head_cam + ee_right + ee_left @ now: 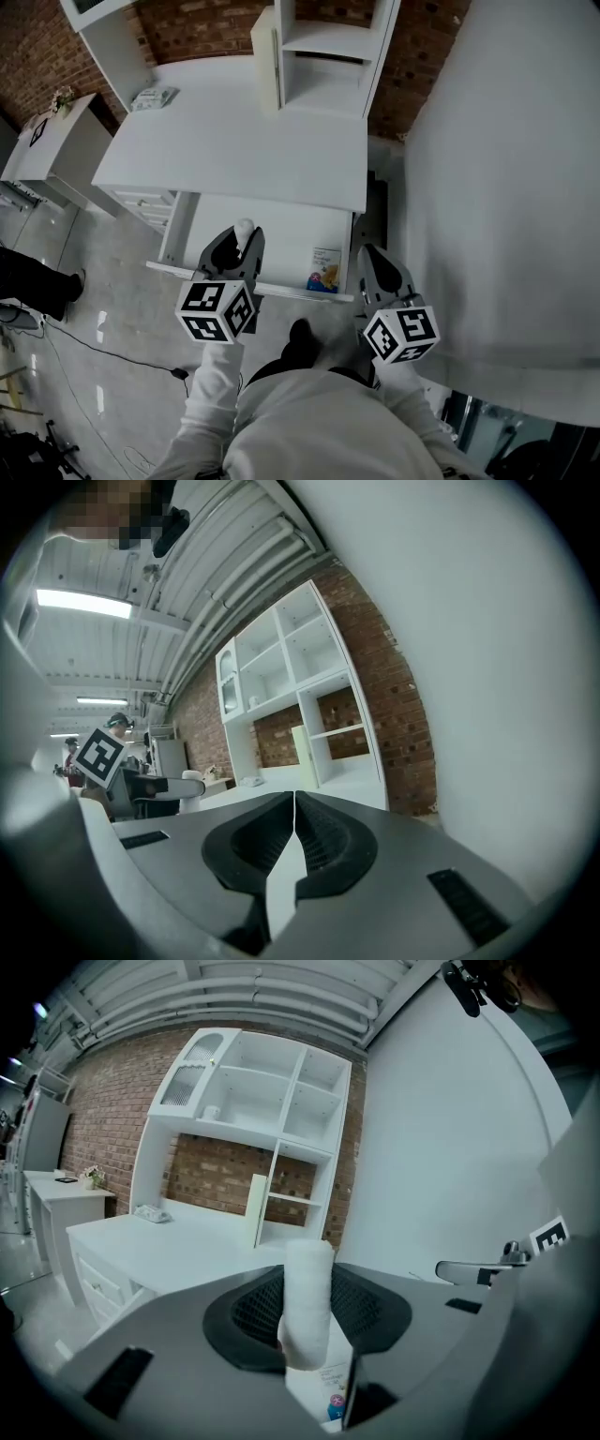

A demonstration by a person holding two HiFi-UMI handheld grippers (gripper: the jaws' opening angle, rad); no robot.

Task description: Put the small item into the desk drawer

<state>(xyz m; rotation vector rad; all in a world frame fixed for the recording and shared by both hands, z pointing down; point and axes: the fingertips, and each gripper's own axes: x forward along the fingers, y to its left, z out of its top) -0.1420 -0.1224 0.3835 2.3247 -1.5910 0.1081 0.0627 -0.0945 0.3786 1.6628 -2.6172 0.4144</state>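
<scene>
Head view: left hand-held gripper (pixel 241 237) clamps matte white cylinder (pixel 307 1297); right hand-held gripper (pixel 370 253) closed

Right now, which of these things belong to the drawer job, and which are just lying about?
Part of the job: white roll, clamped in the left gripper; open desk drawer.
Just lying about: colourful card in the drawer; packet on the desktop; shelf unit; right gripper, shut and empty.

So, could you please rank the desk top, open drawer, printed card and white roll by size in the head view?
1. desk top
2. open drawer
3. printed card
4. white roll, unsure: only its tip shows from the left gripper
</scene>
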